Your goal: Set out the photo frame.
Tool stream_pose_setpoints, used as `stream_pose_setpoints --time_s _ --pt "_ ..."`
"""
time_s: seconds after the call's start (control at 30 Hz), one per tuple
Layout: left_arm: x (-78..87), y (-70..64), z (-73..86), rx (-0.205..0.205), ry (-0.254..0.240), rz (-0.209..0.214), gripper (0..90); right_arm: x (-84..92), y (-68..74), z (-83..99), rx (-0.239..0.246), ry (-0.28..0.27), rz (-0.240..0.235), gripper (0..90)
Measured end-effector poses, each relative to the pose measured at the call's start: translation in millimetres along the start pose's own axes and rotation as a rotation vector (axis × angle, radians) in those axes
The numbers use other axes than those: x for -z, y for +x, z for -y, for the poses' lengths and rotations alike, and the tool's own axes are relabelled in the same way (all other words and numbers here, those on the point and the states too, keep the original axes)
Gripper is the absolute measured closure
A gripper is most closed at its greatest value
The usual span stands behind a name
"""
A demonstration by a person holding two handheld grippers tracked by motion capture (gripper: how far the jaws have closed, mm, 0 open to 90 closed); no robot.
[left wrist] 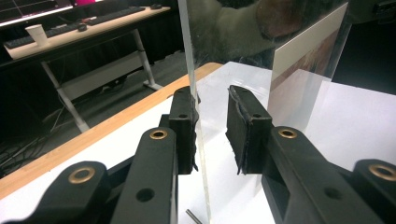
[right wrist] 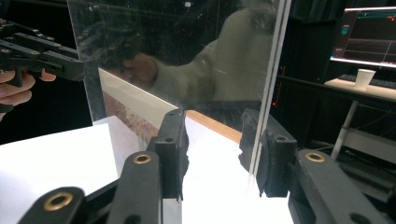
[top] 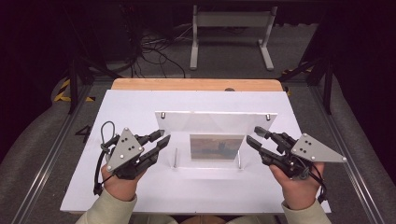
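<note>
With frame [top: 215,122] upright, both grippers straddle edges.

The high view looks forward and down over the white table [top: 140,107] from the person's side. Each gripper view sits low and close, looking along its own jaws from opposite ends. All three share the clear upright panel [top: 215,122].
</note>
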State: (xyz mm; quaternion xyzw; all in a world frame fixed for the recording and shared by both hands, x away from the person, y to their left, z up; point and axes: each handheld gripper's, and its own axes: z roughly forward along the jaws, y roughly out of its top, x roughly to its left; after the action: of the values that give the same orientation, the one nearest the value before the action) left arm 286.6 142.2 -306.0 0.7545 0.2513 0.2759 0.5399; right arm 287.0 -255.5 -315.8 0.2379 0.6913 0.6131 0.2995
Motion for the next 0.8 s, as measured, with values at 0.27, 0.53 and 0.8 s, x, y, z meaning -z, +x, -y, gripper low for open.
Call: stream_pose_setpoints --time_s 0.27,0.53,0.8 --pt "-3.2 3.4 2.8 -0.001 -0.021 0.008 71.5 -6.1 -3.5 2.9 0.001 -0.023 0.002 56.6" --pt "-10.0 8.2 5.9 0.018 -0.015 -0.030 47.9 -12.4 -7.8 8.3 0.002 -0.007 0.049 49.2" --pt "-19.7 17.6 14.7 0.055 0.024 -0.027 44.0 -18.6 -15.4 16.1 -0.036 0.008 0.063 39.8"
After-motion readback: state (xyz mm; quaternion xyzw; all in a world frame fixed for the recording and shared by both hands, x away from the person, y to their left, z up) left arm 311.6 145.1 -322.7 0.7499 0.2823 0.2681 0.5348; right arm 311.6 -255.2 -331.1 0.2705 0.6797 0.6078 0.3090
